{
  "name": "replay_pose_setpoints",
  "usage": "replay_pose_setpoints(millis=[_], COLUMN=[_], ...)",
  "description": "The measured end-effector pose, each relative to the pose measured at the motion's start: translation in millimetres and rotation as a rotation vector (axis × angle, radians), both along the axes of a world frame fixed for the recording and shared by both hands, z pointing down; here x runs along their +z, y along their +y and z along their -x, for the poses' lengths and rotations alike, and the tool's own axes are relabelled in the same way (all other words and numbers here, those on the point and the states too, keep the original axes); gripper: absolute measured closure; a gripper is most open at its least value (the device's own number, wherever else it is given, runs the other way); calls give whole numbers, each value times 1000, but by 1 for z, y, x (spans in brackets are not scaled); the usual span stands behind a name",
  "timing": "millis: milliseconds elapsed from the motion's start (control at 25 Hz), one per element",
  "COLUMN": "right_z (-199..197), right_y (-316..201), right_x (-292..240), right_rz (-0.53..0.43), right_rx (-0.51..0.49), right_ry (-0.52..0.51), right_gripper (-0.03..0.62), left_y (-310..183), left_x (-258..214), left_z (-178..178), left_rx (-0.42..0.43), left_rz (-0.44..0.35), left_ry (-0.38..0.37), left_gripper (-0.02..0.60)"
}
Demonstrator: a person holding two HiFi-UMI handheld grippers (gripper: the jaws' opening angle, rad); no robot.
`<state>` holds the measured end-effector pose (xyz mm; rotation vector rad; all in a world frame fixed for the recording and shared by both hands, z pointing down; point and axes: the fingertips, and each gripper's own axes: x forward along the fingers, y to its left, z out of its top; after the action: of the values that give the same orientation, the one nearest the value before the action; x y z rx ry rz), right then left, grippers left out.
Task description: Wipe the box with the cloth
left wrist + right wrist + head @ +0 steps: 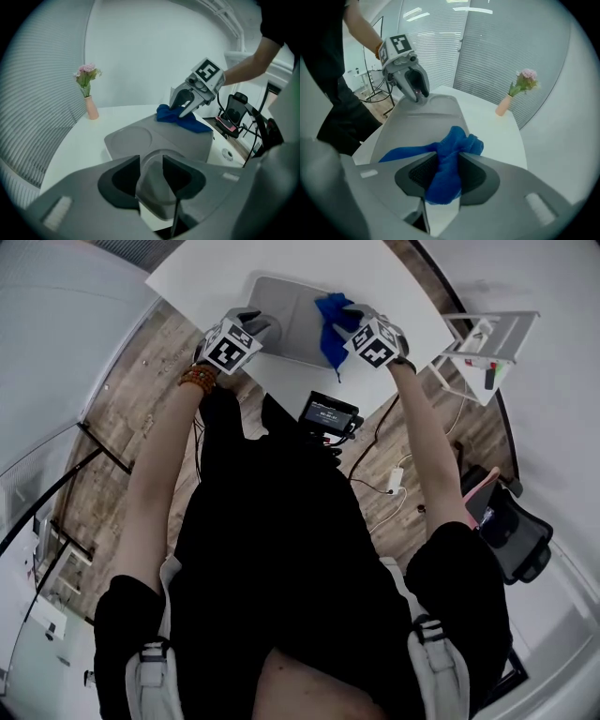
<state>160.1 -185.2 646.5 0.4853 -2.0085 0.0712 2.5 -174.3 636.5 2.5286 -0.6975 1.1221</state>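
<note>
A flat grey box (pixel 286 310) lies on the white table (pixel 211 273). My left gripper (pixel 258 326) is shut on the box's near left corner; in the left gripper view that rounded grey rim (pixel 151 180) fills the gap between the jaws. My right gripper (pixel 345 322) is over the box's right side, with a bunched blue cloth (pixel 449 159) between its jaws, touching both pads. The rest of the cloth (pixel 187 123) trails over the lid. From the right gripper view the left gripper (pixel 417 91) shows at the box's (pixel 417 124) far end.
A small pink vase with pink flowers (pixel 88 101) stands on the table behind the box. A black device with a screen (pixel 328 415) sits at the table's near edge. A white rack (pixel 487 343) and a chair (pixel 511 531) stand on the floor to the right.
</note>
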Motion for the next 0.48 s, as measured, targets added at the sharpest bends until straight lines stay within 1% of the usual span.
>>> replay_pose_setpoints(millis=[40,160,320,480], right_z=[1,6,16,30], right_y=[-3,-13,-22,-30], right_x=[0,1,1,1], right_rz=[5,15,32,53], right_rx=[16,35,16,-26], right_ry=[-2,3,11,22], right_gripper=[433,439,445,451], left_y=[0,1,4,6], left_x=[1,0,0,-2], left_z=[0,0,0,-2], left_rx=[13,15,31,40], left_rz=[-11,-12,-27,-39], left_ry=[-2,12,2,-6], left_gripper=[428,425,423,423])
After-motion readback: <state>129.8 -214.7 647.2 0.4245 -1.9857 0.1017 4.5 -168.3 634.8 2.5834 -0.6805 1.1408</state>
